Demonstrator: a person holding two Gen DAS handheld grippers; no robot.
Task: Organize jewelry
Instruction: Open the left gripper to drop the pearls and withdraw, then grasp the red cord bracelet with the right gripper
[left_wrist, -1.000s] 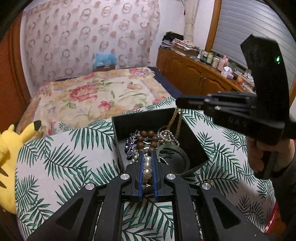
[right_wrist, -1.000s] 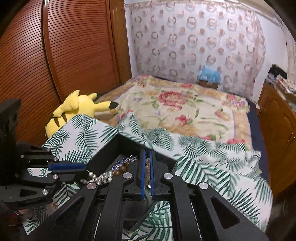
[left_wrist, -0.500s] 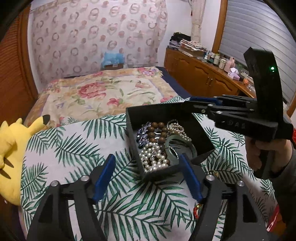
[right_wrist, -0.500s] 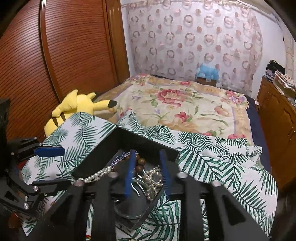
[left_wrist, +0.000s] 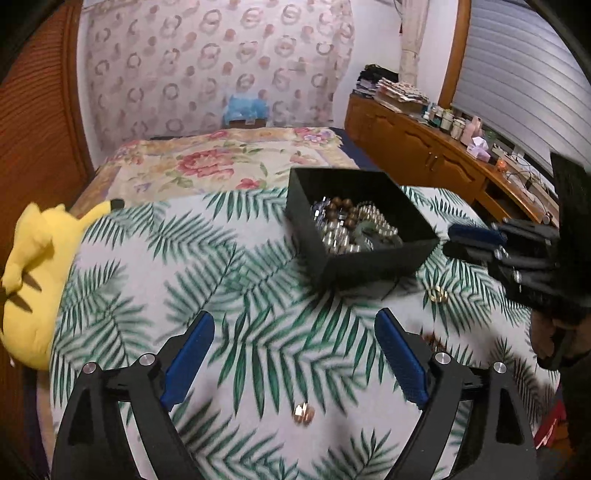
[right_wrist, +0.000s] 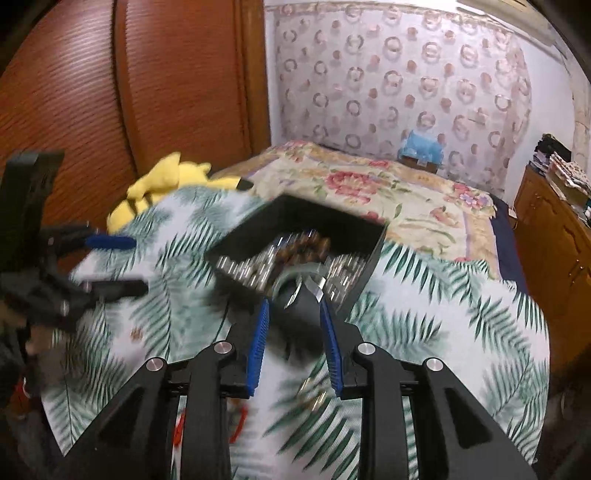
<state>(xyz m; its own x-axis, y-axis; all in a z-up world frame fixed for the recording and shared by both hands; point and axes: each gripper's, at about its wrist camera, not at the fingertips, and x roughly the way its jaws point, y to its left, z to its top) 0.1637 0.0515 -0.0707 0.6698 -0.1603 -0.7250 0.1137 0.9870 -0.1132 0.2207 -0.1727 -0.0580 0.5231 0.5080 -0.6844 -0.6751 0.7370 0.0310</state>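
A black open box (left_wrist: 373, 258) sits on the palm-leaf cloth and holds pearl strands, brown beads and other jewelry (left_wrist: 351, 225); it also shows in the right wrist view (right_wrist: 369, 258). My left gripper (left_wrist: 293, 328) is wide open and empty, pulled back from the box. A gold ring (left_wrist: 303, 413) lies on the cloth between its fingers. Another gold ring (left_wrist: 437, 294) lies right of the box. My right gripper (right_wrist: 293, 308) is partly open and empty, just short of the box corner; it shows in the left wrist view (left_wrist: 476, 240) too.
A yellow plush toy (left_wrist: 29, 280) lies at the left edge of the cloth. A floral bedspread (left_wrist: 221, 162) lies behind. A wooden dresser (left_wrist: 424, 155) with clutter runs along the right wall. A red item (right_wrist: 236, 424) lies near the front edge.
Both grippers let go of the jewelry into the box, opened, and drew back from it. The left one moved back and left, now over a gold ring on the cloth.
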